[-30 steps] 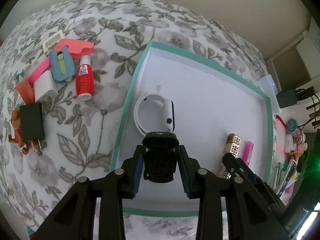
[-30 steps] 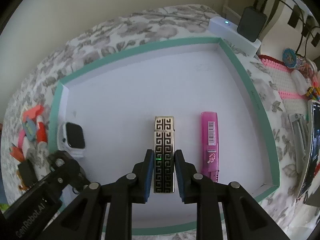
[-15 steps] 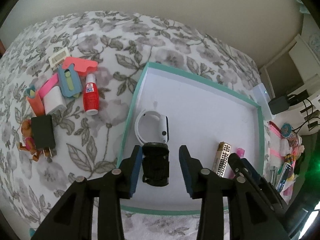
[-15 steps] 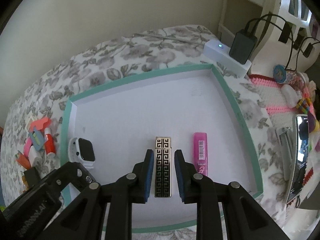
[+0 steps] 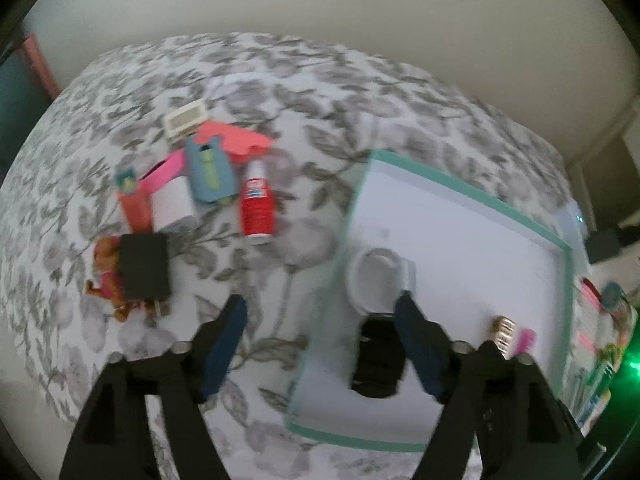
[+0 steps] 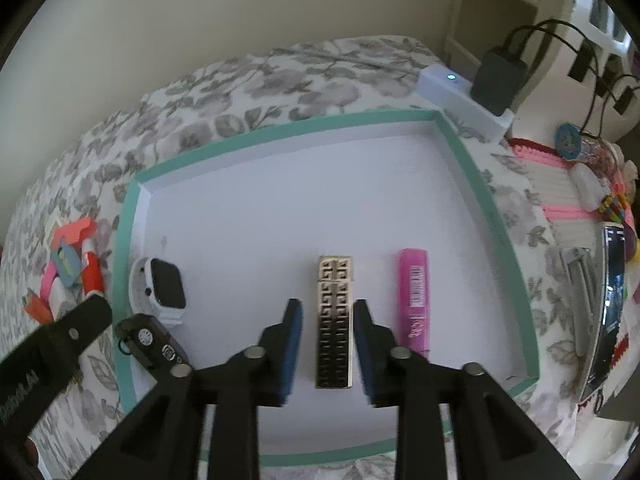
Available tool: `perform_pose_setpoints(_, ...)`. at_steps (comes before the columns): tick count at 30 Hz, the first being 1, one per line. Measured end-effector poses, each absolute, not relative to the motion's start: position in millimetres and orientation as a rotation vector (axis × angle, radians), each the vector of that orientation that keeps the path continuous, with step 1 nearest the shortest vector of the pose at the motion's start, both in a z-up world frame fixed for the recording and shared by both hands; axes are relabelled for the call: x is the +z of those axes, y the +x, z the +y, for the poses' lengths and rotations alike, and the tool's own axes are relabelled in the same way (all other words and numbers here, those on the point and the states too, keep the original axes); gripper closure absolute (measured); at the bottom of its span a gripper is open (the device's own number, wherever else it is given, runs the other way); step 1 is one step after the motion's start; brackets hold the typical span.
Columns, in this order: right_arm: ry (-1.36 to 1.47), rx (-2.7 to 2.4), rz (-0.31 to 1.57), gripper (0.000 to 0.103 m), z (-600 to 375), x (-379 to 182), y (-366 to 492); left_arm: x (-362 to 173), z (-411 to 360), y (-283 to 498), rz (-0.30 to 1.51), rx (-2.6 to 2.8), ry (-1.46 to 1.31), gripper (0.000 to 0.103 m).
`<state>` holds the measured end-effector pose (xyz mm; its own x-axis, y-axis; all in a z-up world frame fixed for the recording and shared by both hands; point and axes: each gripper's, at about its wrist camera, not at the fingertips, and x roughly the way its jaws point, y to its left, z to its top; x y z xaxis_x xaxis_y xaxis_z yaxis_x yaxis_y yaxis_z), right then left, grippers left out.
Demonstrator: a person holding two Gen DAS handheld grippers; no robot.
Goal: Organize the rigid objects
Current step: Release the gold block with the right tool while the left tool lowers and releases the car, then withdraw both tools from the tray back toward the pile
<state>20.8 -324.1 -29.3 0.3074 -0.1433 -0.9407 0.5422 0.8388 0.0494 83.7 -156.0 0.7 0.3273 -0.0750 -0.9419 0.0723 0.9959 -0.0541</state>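
Note:
A white tray with a teal rim lies on the floral cloth; it also shows in the left wrist view. In it lie a white smartwatch, a black car key, a gold patterned case and a pink highlighter. My right gripper is open, its pads either side of the gold case without holding it. My left gripper is open wide and empty, above the tray's left rim; the black key lies by its right finger.
Left of the tray lie a red bottle, a black charger, a white block, a blue holder and orange and pink pieces. A white power strip and clutter stand at the right.
My left gripper let go of the black key, opened wide, lifted and shifted left. My right gripper opened off the gold case and drew back a little.

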Motion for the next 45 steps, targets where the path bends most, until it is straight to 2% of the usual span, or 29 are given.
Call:
perform_pose_setpoints(1, 0.385, -0.459, 1.183, 0.061, -321, -31, 22, -3, -152, 85, 1.242, -0.078, -0.005, 0.024)
perform_pose_setpoints(5, 0.361, -0.435, 1.19, 0.038, -312, -35, 26, -12, -143, 88, 1.261, -0.025, -0.007, 0.024)
perform_pose_setpoints(6, 0.358, -0.433, 1.188, 0.035, -310, -35, 26, -14, -142, 89, 1.263, -0.016, -0.003, 0.024)
perform_pose_setpoints(7, 0.352, -0.432, 1.184, 0.035, -309, -34, 26, -16, -140, 90, 1.265, -0.004, 0.0, 0.024)
perform_pose_setpoints(10, 0.338, -0.434, 1.174, 0.024, -307, -33, 27, -19, -133, 92, 1.267, 0.014, -0.016, 0.024)
perform_pose_setpoints(14, 0.372, -0.42, 1.173, 0.019, -308, -36, 28, -22, -124, 95, 1.269, 0.024, -0.056, 0.024)
perform_pose_setpoints(17, 0.365, -0.419, 1.168, 0.01, -307, -36, 28, -21, -119, 96, 1.254, 0.056, -0.054, 0.016)
perform_pose_setpoints(19, 0.355, -0.419, 1.163, 0.006, -305, -35, 29, -19, -116, 97, 1.24, 0.063, -0.062, 0.016)
perform_pose_setpoints(24, 0.36, -0.411, 1.16, 0.003, -303, -36, 30, -14, -112, 99, 1.21, 0.065, -0.071, 0.014)
perform_pose_setpoints(26, 0.357, -0.412, 1.155, 0.0, -302, -36, 30, -10, -108, 101, 1.194, 0.067, -0.08, 0.007)
perform_pose_setpoints(36, 0.337, -0.378, 1.112, 0.0, -282, -24, 35, 25, -85, 111, 1.094, 0.079, -0.035, 0.007)
perform_pose_setpoints(45, 0.31, -0.228, 1.025, 0.0, -227, 12, 53, 43, -25, 122, 1.059, 0.171, -0.056, 0.007)
